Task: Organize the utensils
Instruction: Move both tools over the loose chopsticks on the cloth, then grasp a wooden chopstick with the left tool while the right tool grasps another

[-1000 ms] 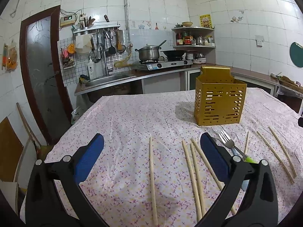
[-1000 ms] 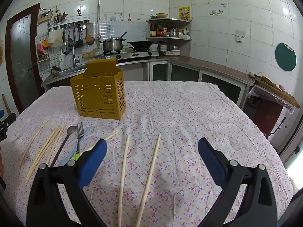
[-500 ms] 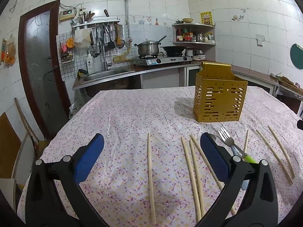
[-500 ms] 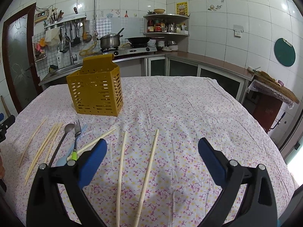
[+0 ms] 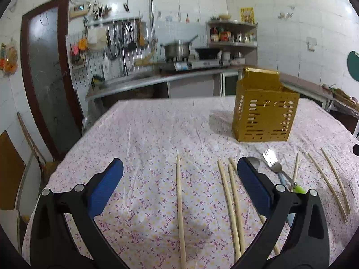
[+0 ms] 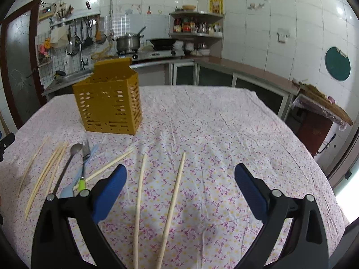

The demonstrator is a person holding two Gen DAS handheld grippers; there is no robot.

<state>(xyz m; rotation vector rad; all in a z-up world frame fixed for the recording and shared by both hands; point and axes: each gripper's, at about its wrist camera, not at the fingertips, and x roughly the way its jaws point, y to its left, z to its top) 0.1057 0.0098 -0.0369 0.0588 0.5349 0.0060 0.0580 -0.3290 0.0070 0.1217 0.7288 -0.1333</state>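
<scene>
Left wrist view shows the left tool [image 5: 179, 174] spread wide above a single chopstick [image 5: 180, 201] on the desk [image 5: 145, 134], the right tool [image 6: 179, 179] likewise spread over two chopsticks [image 6: 157, 201]; lower squarely, pinch mid-length, then carry to the yellow holder [image 5: 264, 116].

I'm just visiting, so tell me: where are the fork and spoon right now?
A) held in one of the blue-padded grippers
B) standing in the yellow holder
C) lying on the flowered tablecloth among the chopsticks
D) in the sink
C: the fork and spoon lie flat on the tablecloth beside loose chopsticks, in front of the yellow holder; both grippers are open and hold nothing.
</scene>
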